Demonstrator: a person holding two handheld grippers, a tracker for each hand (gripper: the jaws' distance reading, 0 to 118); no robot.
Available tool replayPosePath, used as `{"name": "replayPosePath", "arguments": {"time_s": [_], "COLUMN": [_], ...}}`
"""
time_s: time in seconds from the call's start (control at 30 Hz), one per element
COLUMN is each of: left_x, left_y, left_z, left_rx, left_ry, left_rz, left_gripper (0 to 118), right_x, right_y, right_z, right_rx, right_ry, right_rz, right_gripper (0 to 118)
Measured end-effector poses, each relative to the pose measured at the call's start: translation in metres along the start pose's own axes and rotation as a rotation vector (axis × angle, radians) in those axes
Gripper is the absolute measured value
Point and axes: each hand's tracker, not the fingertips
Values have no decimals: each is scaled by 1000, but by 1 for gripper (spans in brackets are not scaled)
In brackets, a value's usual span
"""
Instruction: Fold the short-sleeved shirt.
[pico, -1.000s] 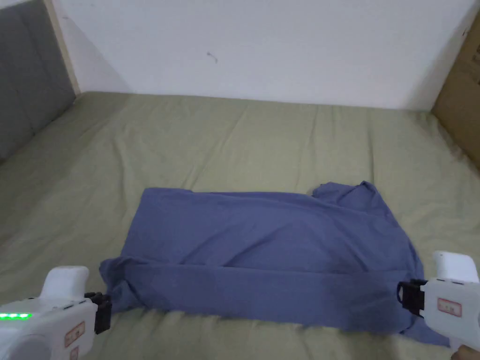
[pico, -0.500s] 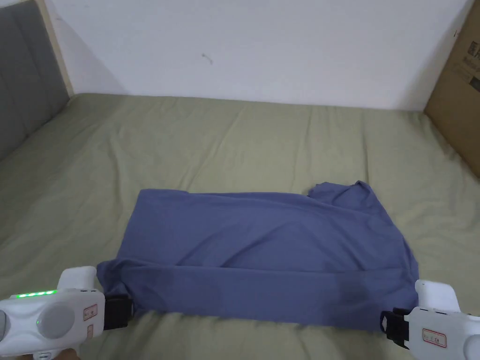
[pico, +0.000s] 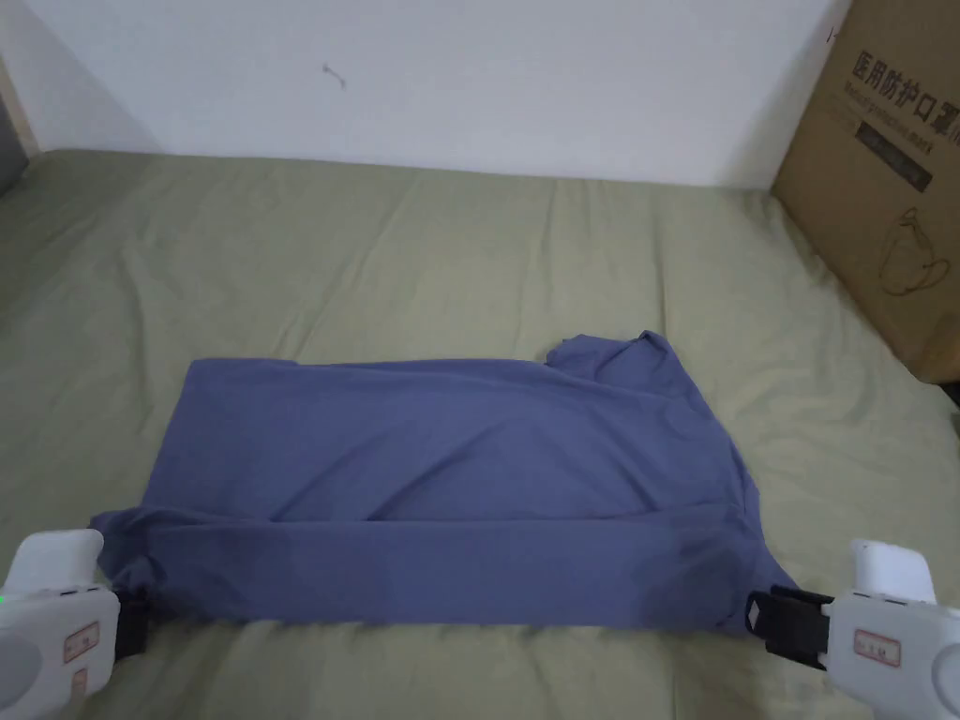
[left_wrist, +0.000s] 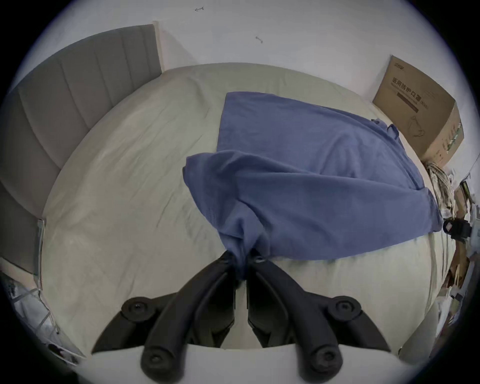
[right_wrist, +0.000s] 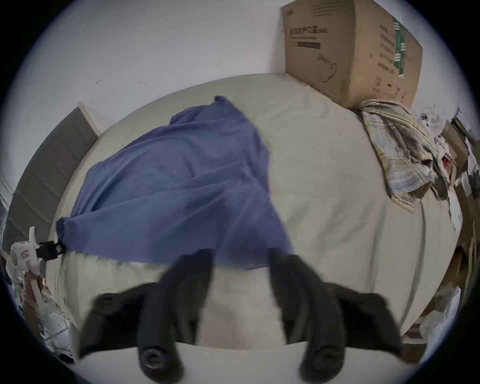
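On the bed (pico: 450, 234): blue shirt (pico: 450, 487) lay part-folded.
Left tongs (left_wrist: 240, 262): clenched on a bunched corner of the shirt.
Right tongs (right_wrist: 240, 256): blurred, jaws apart at the shirt's edge.

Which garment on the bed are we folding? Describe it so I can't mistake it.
On the green bed sheet, left of the cardboard box, lies the blue short-sleeved shirt, spread flat and wide. Unlike the striped cloth crumpled beside the box, it is plain blue, and the left gripper pinches its corner.

Blue shirt (pico: 450, 487) on green bed (pico: 422, 244), left gripper (pico: 131, 626), right gripper (pico: 764, 614), cardboard box (pico: 881, 187)
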Motion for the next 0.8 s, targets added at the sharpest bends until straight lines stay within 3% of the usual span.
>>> {"name": "replayPosePath", "arguments": {"time_s": [0.23, 0.3, 0.33, 0.5, 0.67, 0.8], "left_x": [6, 5, 5, 0, -7, -10], "left_y": [4, 4, 4, 9, 12, 8], "left_z": [3, 1, 1, 7, 22, 37], "left_rx": [-2, -8, -12, -6, 24, 37], "left_ry": [20, 18, 15, 8, 5, 26], "left_rz": [-58, -52, -45, -32, -40, -60], "left_gripper": [6, 6, 6, 6, 6, 6], "right_x": [28, 24, 21, 10, 14, 11], "right_y": [8, 2, 0, 10, 17, 11], "right_z": [-54, -64, -60, -35, -7, 17], "right_rx": [-104, -145, -116, -101, -71, -52], "right_ry": [43, 68, 82, 14, 30, 21], "right_rz": [-115, -133, -189, -40, -38, 12], "right_gripper": [65, 10, 9, 9, 9, 9]}}
